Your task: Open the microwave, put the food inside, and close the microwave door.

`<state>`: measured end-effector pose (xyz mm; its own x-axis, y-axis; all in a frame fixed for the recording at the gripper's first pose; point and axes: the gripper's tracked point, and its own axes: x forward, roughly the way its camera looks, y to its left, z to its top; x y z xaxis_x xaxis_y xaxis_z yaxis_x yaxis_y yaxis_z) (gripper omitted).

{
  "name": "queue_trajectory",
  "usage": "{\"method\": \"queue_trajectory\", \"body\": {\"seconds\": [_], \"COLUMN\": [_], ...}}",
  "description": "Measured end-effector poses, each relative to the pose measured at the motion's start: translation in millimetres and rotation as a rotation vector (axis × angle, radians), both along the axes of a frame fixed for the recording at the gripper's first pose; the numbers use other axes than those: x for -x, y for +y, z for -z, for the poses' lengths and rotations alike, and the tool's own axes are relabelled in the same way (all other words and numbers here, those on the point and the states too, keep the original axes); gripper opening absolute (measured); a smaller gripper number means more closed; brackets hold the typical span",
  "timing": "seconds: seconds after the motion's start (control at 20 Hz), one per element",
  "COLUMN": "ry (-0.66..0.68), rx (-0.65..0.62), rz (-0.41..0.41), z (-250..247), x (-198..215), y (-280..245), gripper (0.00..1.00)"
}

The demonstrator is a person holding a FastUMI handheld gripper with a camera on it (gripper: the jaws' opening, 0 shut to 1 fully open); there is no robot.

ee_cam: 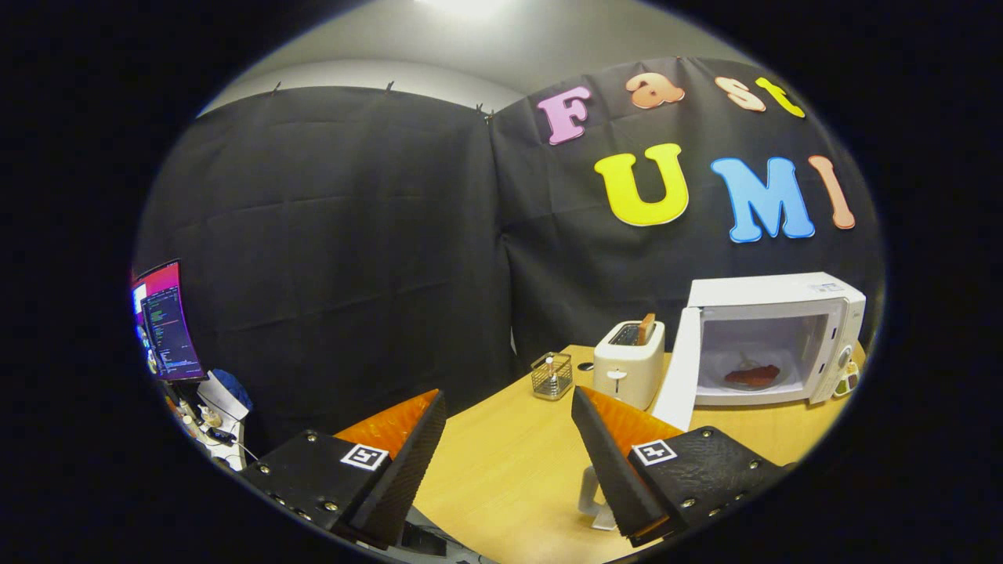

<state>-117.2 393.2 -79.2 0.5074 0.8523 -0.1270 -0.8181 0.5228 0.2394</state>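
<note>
My gripper (509,407) hovers above the table (509,470), fingers spread wide and empty, well short of the open microwave (772,337) holding food (752,375).

Hand-held gripper (509,407): square tags, screws

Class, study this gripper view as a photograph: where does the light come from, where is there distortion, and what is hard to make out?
Gripper view: bright ceiling light glares overhead; fisheye bending curves the wooden table and wall edges; the open microwave interior is well lit, the food inside small and indistinct; the open gripper fingers loom large, empty.
</note>
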Motion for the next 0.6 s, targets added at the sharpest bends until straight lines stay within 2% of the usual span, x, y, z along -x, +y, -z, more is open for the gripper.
{"method": "queue_trajectory", "body": {"seconds": [0.2, 0.35, 0.45, 0.5, 0.55, 0.6], "ry": [0.053, 0.081, 0.105, 0.103, 0.097, 0.103], "rx": [0.058, 0.084, 0.099, 0.117, 0.127, 0.131], "rz": [-0.024, -0.004, 0.002, 0.034, 0.060, 0.075], "z": [38, 60, 72, 77, 80, 81], "x": [9, 2, -2, -7, -17, -23], "y": [8, 6, 6, 0, -3, -10], "gripper": [0.98, 0.89, 0.79, 0.79, 0.67, 0.44]}}
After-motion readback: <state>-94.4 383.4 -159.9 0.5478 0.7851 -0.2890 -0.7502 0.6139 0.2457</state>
